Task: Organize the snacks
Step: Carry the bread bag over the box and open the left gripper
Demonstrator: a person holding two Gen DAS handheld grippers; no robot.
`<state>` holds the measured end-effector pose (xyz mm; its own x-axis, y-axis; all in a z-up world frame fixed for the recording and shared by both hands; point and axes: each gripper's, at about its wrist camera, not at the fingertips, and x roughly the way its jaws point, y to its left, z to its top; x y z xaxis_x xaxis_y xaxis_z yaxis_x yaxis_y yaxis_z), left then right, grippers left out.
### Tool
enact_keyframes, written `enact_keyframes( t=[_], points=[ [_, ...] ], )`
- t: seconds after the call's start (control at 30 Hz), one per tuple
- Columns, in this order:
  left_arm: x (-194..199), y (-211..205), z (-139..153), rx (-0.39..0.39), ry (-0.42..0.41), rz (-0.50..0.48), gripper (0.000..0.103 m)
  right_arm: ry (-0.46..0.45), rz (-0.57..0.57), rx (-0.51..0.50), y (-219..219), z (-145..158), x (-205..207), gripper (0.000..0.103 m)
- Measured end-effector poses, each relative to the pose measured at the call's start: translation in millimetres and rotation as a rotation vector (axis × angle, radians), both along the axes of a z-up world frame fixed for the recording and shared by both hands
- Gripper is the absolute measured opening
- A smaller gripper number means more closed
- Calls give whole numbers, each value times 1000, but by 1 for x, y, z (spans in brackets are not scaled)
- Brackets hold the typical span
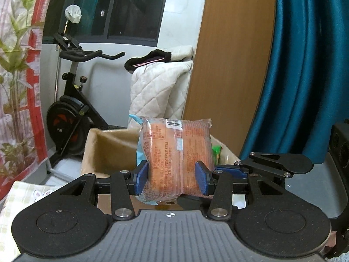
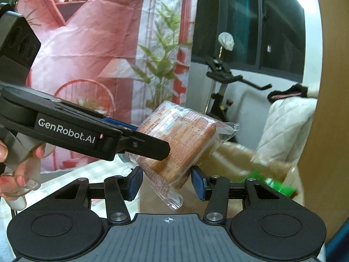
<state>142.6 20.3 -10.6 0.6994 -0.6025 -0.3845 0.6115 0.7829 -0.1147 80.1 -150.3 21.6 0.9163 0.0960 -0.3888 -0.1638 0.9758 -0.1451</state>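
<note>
Nearest my left camera, the left tool (image 1: 172, 180) has its 2 blue pads pressed on the sides of 1 snack packet (image 1: 175, 152), an orange cake in clear printed wrap, held upright above the desk. In the right wrist view that same packet (image 2: 181, 144) tilts toward 1 o'clock, and the right tool (image 2: 166, 184) has its blue pads at the packet's lower end; the left pad touches the wrap, but whether the right pad presses I cannot tell. The left tool's black arm enters that view from 9 o'clock, with a person's hand (image 2: 13, 170) on its grey handle at 8 o'clock.

Behind the packet stands 1 open cardboard box (image 1: 109, 146), at 10 o'clock from it in the left view; its near inner wall looks bare. At 3 o'clock from the packet something green (image 1: 217, 152) shows inside the box; in the right view it is a blurred green packet (image 2: 272, 183).

1 exercise bike (image 1: 72, 109) stands beyond, at 9 o'clock.
</note>
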Motion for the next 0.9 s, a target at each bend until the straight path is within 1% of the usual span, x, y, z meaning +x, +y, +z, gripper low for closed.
enact_keyframes(
  t=[0.17, 0.27, 0.33, 0.4, 0.43, 0.53, 0.6, 0.67, 0.73, 0.8, 0.9],
  points=[
    [37, -17, -4, -4, 10, -1, 49, -5, -24, -20, -24, 1, 34, 45],
    [56, -21, -12, -6, 21, 2, 50, 20, -40, -25, -35, -4, 55, 45],
    [61, -24, -18, 7, 11, 6, 51, 30, -47, -28, -40, -11, 64, 45],
    [68, -29, -24, 30, 7, 20, 54, 37, -55, -18, -42, -20, 75, 45],
    [71, -30, -27, 36, 11, 28, 54, 41, -59, -14, -40, -25, 80, 45],
    [82, -28, -33, 16, 41, 43, 54, 56, -70, 5, -44, -39, 91, 45],
    [87, -26, -36, 4, 54, 58, 54, 58, -90, 46, -47, -44, 97, 46],
    [86, -25, -36, 14, 48, 61, 54, 62, -99, 52, -46, -48, 99, 47],
    [85, -23, -36, 15, 41, 83, 56, 60, -116, 32, -45, -50, 103, 50],
    [82, -18, -32, 8, 29, 109, 65, 61, -141, 36, -45, -49, 104, 53],
    [78, -11, -26, 8, 10, 131, 68, 72, -157, 60, -46, -46, 104, 60]
  ],
)
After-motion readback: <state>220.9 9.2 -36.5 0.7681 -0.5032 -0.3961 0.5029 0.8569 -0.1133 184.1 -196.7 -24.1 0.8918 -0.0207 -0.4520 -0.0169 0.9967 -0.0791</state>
